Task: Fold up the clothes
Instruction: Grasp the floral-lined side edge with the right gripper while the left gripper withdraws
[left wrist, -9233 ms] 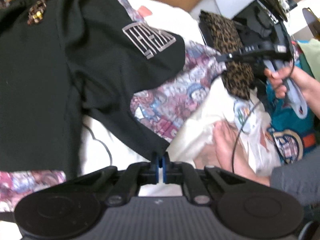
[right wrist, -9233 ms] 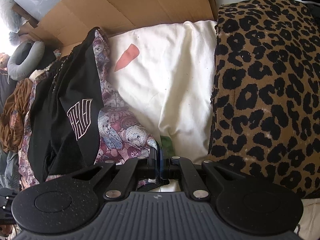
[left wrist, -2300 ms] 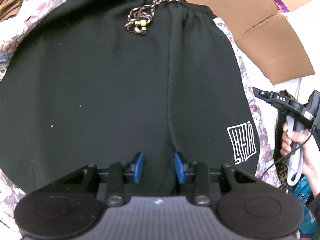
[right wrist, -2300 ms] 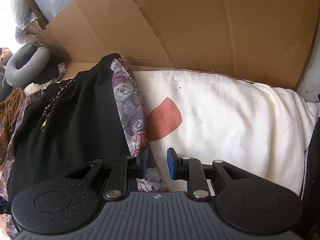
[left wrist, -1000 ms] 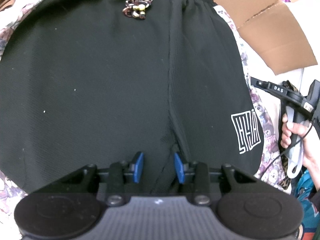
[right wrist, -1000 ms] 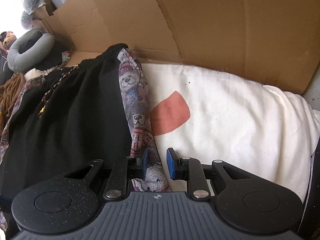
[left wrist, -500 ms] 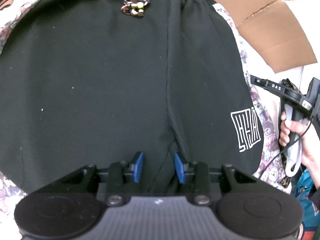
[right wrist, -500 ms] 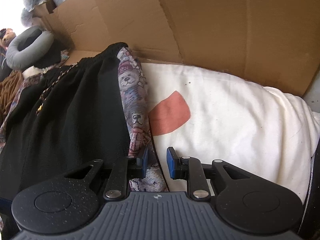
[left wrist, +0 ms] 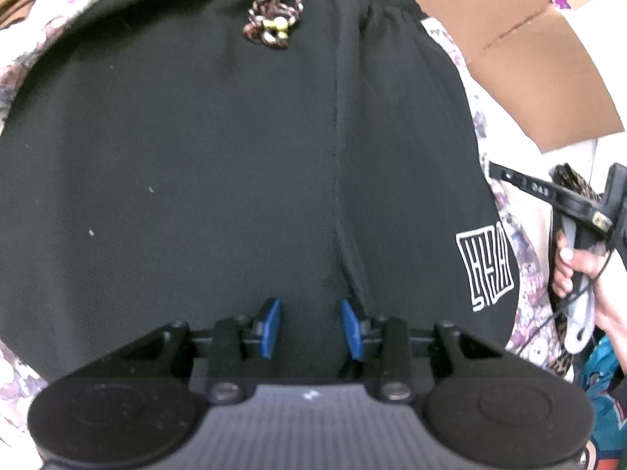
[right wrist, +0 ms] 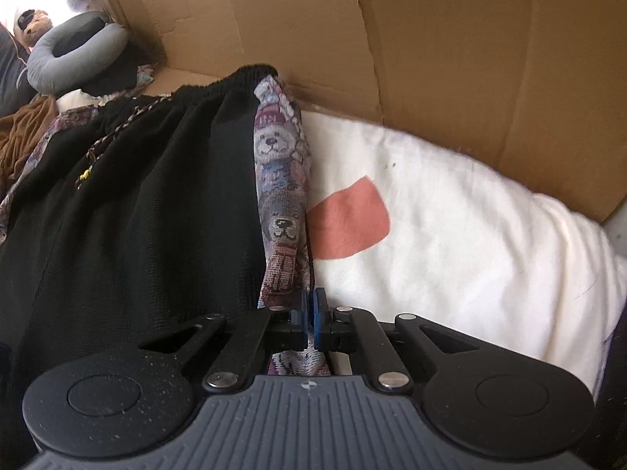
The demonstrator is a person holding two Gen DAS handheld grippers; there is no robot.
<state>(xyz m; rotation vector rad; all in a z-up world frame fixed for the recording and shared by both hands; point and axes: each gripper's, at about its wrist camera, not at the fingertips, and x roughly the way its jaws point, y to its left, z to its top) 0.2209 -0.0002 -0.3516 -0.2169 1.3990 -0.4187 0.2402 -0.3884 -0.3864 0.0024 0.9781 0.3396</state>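
On white bedding (right wrist: 450, 243), black shorts (left wrist: 235, 164) before cardboard (right wrist: 431, 39).

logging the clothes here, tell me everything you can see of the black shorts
The shorts are black, finely ribbed knit, spread flat, front up, on a bear-print blanket. They have a gathered elastic waistband, a braided drawstring with yellow beads, a centre seam and a white square logo on one leg. The open left gripper hovers at the crotch.

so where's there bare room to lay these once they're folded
Free: the white cushion between the teddy-print fabric and the cardboard, around its pink patch. Crowded: the black shorts cover the left, with a grey neck pillow and brown cloth beyond.
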